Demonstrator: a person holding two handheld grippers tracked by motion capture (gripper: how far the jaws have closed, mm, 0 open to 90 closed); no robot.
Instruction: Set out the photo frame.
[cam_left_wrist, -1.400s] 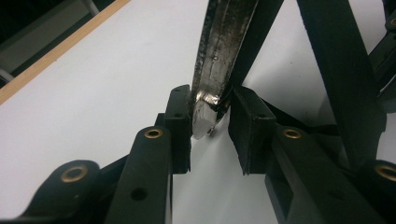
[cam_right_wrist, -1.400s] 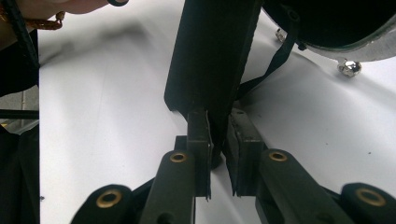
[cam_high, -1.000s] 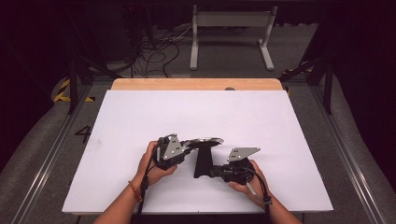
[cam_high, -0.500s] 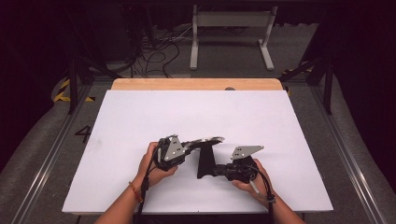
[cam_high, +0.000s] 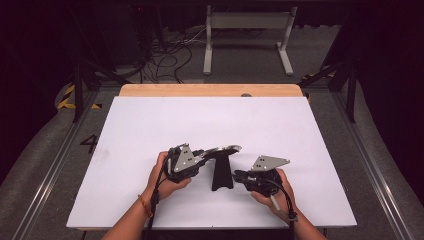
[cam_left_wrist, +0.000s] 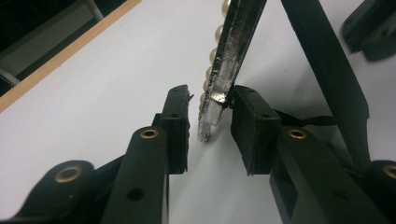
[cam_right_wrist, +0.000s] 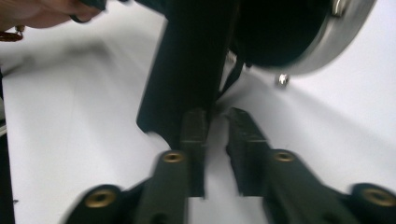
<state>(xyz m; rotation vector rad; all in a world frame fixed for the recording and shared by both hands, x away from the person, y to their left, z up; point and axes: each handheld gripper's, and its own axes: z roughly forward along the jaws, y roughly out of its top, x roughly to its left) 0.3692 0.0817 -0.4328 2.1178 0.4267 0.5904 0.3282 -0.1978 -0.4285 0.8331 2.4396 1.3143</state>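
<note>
**A:** Start at the left. How does the left gripper (cam_left_wrist: 210, 105) stand?

**B:** Its jaws are partly apart and have just been opening. The silver rim of the round mirror (cam_high: 222, 149) hangs between them. In the left gripper view one pad touches the rim's edge, and the other stands clear with a gap, so the rim isn't clamped. A row of pearl beads (cam_left_wrist: 215, 35) runs along that rim.

**A:** And where is the mirror itself?

**B:** It's near the front middle of the white table top (cam_high: 200, 120), between the two hands. It's tilted almost flat on top of its black stand (cam_high: 221, 175).

**A:** The right gripper (cam_high: 236, 175)?

**B:** It's low beside the foot of the stand, pointing at it. Its jaws have just been closing and are almost together, with a slim gap left. The right gripper view is blurred, so I can't tell whether they pinch anything. The stand's foot sits just past one jaw tip.
</note>
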